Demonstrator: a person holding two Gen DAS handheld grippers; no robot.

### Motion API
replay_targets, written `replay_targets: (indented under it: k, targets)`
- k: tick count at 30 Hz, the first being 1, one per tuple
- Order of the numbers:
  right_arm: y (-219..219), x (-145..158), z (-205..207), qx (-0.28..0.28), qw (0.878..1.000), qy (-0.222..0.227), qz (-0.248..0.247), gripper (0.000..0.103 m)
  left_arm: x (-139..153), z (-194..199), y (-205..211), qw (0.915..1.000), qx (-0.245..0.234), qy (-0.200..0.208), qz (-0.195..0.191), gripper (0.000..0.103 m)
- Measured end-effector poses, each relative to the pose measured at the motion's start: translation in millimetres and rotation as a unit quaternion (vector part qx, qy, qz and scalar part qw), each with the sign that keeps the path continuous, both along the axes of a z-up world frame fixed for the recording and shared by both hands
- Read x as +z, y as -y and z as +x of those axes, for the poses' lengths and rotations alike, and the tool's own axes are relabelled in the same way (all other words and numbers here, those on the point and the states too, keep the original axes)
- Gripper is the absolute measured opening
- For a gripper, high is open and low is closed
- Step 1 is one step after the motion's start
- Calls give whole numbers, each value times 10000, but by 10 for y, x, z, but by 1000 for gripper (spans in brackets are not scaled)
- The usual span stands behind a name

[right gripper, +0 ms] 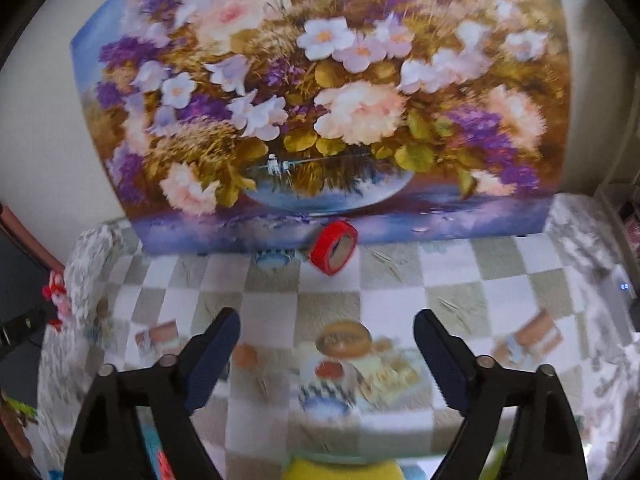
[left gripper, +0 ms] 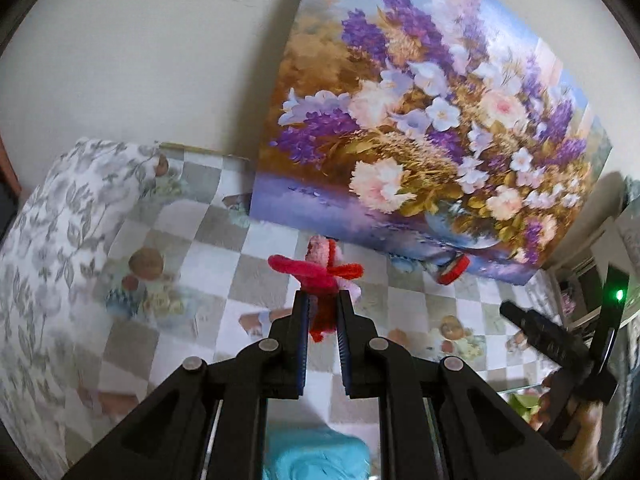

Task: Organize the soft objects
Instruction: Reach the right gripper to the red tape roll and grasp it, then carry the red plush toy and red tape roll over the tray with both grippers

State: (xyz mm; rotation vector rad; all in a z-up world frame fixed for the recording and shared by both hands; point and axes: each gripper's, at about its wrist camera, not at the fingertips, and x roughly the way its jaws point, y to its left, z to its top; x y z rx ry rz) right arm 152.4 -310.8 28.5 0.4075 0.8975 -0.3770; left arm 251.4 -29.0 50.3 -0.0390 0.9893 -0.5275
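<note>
My left gripper (left gripper: 323, 300) is shut on a small red and pink plush toy (left gripper: 320, 270) and holds it above the checkered tablecloth (left gripper: 224, 272). The same toy shows small at the far left of the right wrist view (right gripper: 58, 300). My right gripper (right gripper: 327, 322) is open and empty above the cloth; it also shows at the right of the left wrist view (left gripper: 532, 328). A turquoise soft object (left gripper: 316, 456) lies below my left gripper. A yellow soft object (right gripper: 344, 470) lies at the bottom edge of the right wrist view.
A large flower painting (right gripper: 320, 100) leans on the wall behind the table. A red tape roll (right gripper: 335, 251) stands at its foot, also seen in the left wrist view (left gripper: 454, 270). A leaf-patterned cloth (left gripper: 60, 232) covers the left end.
</note>
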Motion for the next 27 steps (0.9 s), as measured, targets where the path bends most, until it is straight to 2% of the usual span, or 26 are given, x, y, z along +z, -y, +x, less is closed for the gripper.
replay_targets:
  k: [7, 12, 16, 21, 27]
  targets:
    - [184, -321, 518, -131, 9995, -233, 141, 72, -257, 259, 117, 9999, -127, -95, 67, 13]
    - [241, -538, 752, -185, 9990, -401, 102, 57, -408, 372, 160, 9995, -117, -254, 128, 13]
    - [262, -654, 875, -167, 9988, -434, 140, 50, -513, 421, 149, 9994, -110, -281, 155, 13]
    - [270, -702, 953, -199, 9988, -403, 186, 20, -589, 466, 148, 9993, -73, -317, 209, 13]
    - [298, -567, 720, -253, 9983, -221, 466, 18, -544, 420, 126, 9990, 13, -401, 209, 13]
